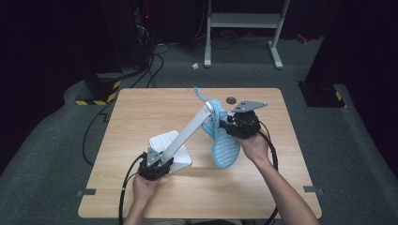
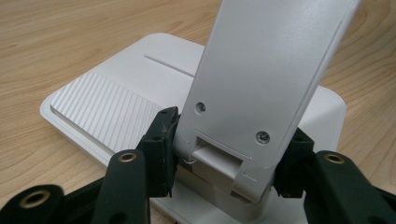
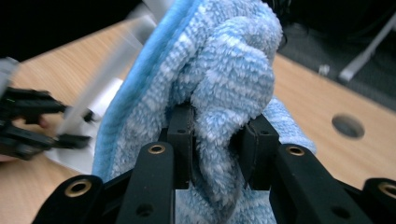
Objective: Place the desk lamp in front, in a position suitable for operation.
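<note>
A white desk lamp stands on the wooden table [image 1: 141, 108], its flat base [image 1: 165, 140] at the centre left and its arm [image 1: 187, 132] leaning up to the right. My left gripper [image 1: 155, 166] is shut on the foot of that arm [image 2: 243, 107], one pad on each side, just above the ribbed base [image 2: 107, 107]. A light blue fluffy cloth [image 1: 220, 140] hangs over the top end of the lamp arm. My right gripper [image 1: 224, 123] is shut on a bunched fold of the cloth [image 3: 219, 93], held up off the table beside the lamp's upper end.
A round cable hole [image 1: 230, 100] sits in the table near its far edge. Beyond the table are a white metal stand [image 1: 244, 21], black cables and yellow-black striped floor blocks [image 1: 98, 91]. Bare wood lies to the left and at the front.
</note>
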`<state>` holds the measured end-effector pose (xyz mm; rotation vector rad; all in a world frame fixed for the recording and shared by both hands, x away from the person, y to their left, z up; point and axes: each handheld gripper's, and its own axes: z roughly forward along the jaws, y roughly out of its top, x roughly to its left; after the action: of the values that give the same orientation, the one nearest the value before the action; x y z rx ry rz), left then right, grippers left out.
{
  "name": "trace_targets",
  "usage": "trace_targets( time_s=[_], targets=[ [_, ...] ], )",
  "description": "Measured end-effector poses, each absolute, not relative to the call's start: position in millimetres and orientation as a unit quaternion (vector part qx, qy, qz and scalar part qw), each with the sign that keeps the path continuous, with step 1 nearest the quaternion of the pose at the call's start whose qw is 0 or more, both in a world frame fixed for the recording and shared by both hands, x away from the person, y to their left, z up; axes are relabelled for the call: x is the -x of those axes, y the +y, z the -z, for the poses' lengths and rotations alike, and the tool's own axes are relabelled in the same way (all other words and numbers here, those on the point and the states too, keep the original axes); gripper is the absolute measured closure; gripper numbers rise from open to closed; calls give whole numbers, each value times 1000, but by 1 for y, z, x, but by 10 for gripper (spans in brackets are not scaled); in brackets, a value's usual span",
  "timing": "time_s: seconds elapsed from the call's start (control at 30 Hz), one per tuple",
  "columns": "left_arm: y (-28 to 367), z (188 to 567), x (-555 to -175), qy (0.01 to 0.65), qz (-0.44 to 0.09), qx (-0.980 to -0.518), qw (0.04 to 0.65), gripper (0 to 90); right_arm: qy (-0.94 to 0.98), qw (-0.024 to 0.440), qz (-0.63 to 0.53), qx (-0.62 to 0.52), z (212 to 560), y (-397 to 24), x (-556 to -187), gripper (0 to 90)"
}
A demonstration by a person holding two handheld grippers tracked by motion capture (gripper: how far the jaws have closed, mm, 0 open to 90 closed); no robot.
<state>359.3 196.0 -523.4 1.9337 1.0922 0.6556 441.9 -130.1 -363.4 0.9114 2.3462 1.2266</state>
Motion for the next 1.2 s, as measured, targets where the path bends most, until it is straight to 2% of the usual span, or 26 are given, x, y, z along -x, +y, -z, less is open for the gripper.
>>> trace_targets(
  time_s=[0.2, 0.53, 0.67, 0.8, 0.9, 1.07, 1.2],
  targets=[
    [196, 524, -359, 432, -259, -765, 402, 503, 829, 145, -395, -368, 406, -138, -466, 686],
    [196, 524, -359, 432, -259, -765, 402, 503, 856, 157, -280, -405, 469, -142, -488, 668],
    [196, 524, -359, 432, -259, -764, 402, 503, 863, 161, -259, -403, 473, -141, -485, 556],
    [196, 524, -359, 432, -259, -764, 402, 503, 859, 178, -280, -391, 460, -147, -472, 413],
    [196, 524, -359, 432, -259, -764, 402, 503, 850, 187, -300, -390, 451, -156, -459, 348],
    [196, 523, -359, 432, -258, -765, 402, 502, 852, 180, -292, -396, 460, -165, -449, 284],
    [196, 523, -359, 432, -258, -765, 403, 502, 853, 161, -275, -414, 482, -165, -459, 289]
  ],
)
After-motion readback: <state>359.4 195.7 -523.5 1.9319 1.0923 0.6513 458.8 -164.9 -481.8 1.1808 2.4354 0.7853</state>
